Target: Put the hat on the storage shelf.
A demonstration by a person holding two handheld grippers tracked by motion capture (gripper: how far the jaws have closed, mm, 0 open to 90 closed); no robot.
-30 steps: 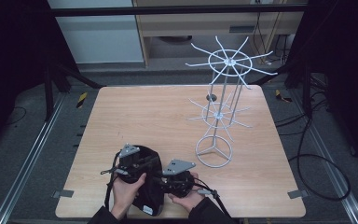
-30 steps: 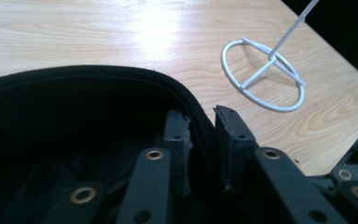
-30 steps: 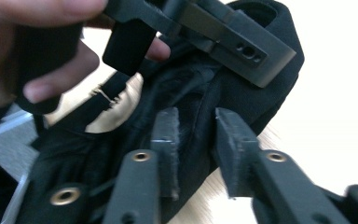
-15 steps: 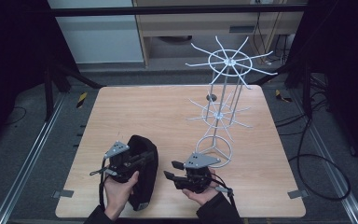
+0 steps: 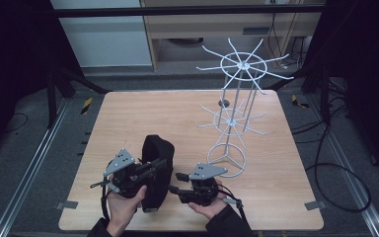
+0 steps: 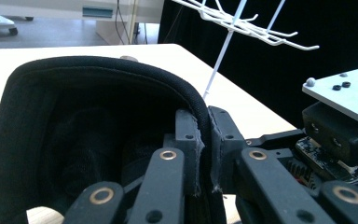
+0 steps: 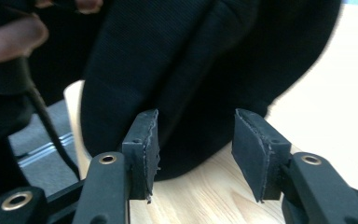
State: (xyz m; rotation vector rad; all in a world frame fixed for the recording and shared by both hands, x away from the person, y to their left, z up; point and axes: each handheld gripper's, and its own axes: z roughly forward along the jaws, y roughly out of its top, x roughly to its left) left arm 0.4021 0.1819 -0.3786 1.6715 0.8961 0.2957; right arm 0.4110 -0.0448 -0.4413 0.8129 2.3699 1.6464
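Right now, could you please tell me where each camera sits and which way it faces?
High view: above the table, looking forward and down; both hands show.
Left gripper view: on the left gripper, looking along fingers clamped on the black cap's rim.
Right gripper view: on the right gripper, facing the cap, fingers apart.
All share the cap.

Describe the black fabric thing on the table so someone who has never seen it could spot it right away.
Start at the wooden table and look to its near edge, left of the white wire rack. The black cap stands there, its rim pinched in the jaws of the left gripper. It is the one soft, dark, dome-shaped thing there.
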